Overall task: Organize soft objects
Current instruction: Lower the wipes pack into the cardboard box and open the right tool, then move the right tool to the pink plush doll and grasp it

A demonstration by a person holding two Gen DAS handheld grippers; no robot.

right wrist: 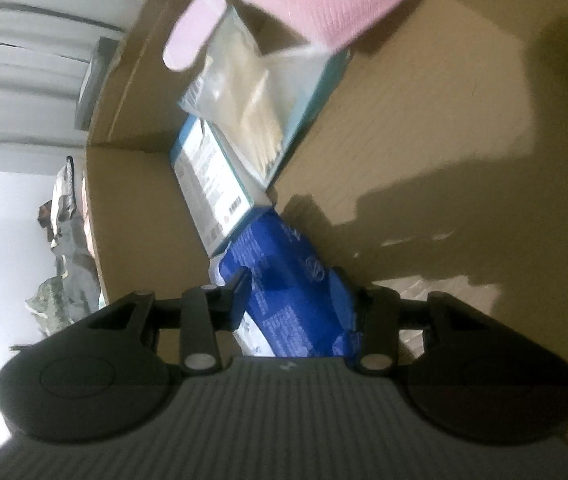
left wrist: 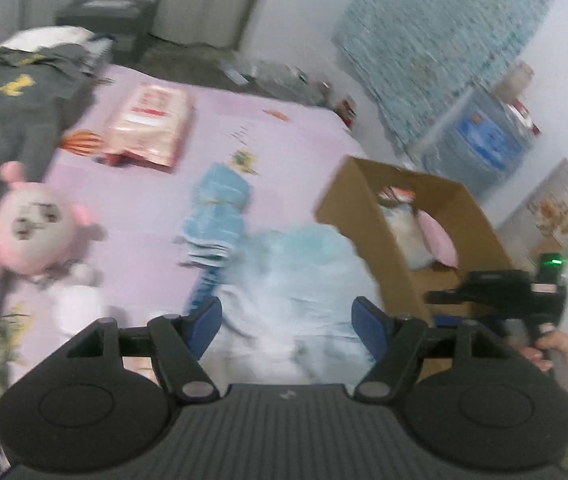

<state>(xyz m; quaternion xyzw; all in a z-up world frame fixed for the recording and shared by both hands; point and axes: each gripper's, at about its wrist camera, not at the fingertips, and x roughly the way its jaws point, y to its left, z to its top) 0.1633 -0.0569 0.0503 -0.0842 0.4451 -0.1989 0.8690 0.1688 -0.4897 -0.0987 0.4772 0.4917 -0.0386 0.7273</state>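
Right gripper [right wrist: 300, 300] holds blue pack [right wrist: 288, 292] inside cardboard box [right wrist: 424, 128]. Left gripper [left wrist: 288, 320] clamps pale blue soft bundle [left wrist: 296, 276]. Next, probably: let go of pack, bring bundle over.

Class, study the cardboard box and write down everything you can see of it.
The cardboard box is plain brown corrugated card, open on top, standing on the lilac bedspread near its edge. Inside lie a pink pad, two pale packets with teal edges and a blue packet, which sits between the right claw's jaws. Shadows fall across its inner wall.

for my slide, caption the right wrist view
Right gripper holding blue packet inside cardboard box.
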